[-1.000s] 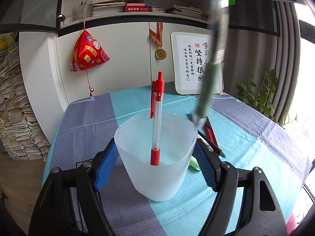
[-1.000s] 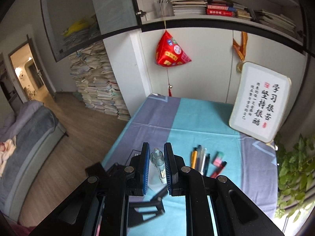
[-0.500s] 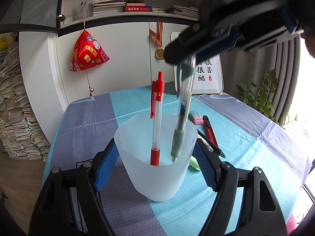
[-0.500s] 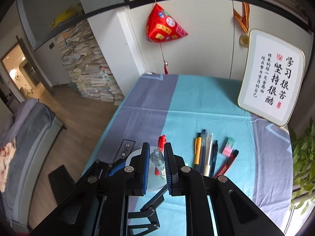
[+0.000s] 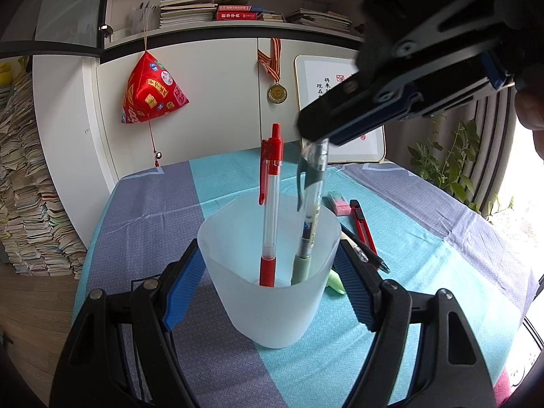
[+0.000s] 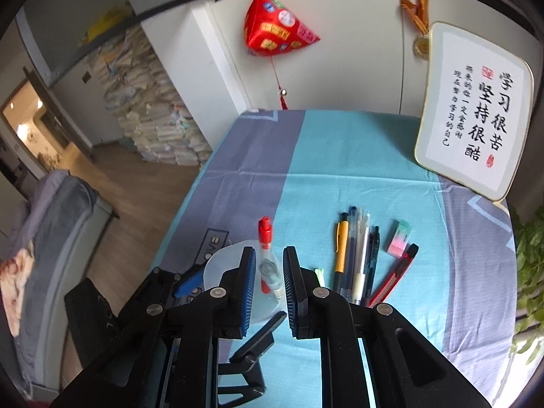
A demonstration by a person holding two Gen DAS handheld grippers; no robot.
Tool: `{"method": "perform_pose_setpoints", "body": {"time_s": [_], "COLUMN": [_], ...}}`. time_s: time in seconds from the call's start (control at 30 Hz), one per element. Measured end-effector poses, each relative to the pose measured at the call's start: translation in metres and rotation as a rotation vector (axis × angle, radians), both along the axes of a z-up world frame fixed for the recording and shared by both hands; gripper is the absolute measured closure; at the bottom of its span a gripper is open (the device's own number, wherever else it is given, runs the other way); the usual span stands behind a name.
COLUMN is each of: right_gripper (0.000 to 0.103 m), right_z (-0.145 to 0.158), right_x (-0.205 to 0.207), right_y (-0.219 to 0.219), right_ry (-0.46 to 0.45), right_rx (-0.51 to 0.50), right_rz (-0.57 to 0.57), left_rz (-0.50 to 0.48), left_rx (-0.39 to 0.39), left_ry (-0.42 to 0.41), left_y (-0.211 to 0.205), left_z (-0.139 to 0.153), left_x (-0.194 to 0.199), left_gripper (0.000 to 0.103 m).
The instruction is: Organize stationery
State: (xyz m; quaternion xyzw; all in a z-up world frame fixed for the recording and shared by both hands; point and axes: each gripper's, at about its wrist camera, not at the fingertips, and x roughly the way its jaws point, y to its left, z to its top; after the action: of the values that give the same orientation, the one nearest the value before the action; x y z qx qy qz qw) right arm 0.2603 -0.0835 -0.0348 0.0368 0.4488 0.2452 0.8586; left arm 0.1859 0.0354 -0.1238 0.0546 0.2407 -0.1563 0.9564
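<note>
My left gripper (image 5: 268, 287) is shut on a frosted white cup (image 5: 272, 312), its blue pads pressing on both sides of it. A red pen (image 5: 270, 210) stands upright inside the cup. My right gripper (image 5: 316, 137) reaches in from the upper right, shut on the top end of a clear pen with a green grip (image 5: 310, 224). That pen's lower end is deep inside the cup, beside the red pen. In the right wrist view the clear pen's top (image 6: 270, 270) sits between the pads of my right gripper (image 6: 270, 280), above the cup (image 6: 221, 265) and the red pen (image 6: 264, 234).
To the right of the cup, several pens (image 6: 357, 251), a pink-green eraser (image 6: 401, 238), a red utility knife (image 6: 394, 275) and a small green item (image 6: 319, 277) lie on the blue and grey tablecloth (image 6: 340, 156). A framed calligraphy board (image 6: 476, 115) leans at the back right.
My right gripper came down and leftward with the green-grip pen, from beside the cup's right rim into the cup. The left gripper and cup stayed still.
</note>
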Motion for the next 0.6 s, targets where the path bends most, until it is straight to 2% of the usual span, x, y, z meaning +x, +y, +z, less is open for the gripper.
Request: {"method": "perform_pose_setpoints", "body": {"time_s": [0.07, 0.17, 0.27, 0.4, 0.53, 0.6], "right_gripper": [0.087, 0.086, 0.086, 0.086, 0.086, 0.086], "right_z": [-0.003, -0.019, -0.027, -0.03, -0.024, -0.026], "right_x": [0.001, 0.008, 0.011, 0.013, 0.01, 0.012], "right_y": [-0.011, -0.031, -0.052, -0.053, -0.023, -0.006], "right_ry": [-0.005, 0.036, 0.035, 0.08, 0.047, 0.06], "right_rx": [0.012, 0.041, 0.053, 0.127, 0.091, 0.083], "right_rz": [-0.024, -0.056, -0.144, -0.097, -0.012, 0.024], "left_rz": [0.0, -0.015, -0.011, -0.01, -0.014, -0.012], "left_rx": [0.001, 0.005, 0.004, 0.002, 0.0, -0.005], "left_ry": [0.0, 0.014, 0.017, 0.022, 0.017, 0.023], "left_y": [0.0, -0.003, -0.003, -0.004, -0.004, -0.003], "left_z": [0.0, -0.002, -0.002, -0.002, -0.001, -0.001], "left_x": [0.0, 0.0, 0.0, 0.001, 0.001, 0.002], "left_gripper": [0.027, 0.027, 0.029, 0.029, 0.029, 0.029]}}
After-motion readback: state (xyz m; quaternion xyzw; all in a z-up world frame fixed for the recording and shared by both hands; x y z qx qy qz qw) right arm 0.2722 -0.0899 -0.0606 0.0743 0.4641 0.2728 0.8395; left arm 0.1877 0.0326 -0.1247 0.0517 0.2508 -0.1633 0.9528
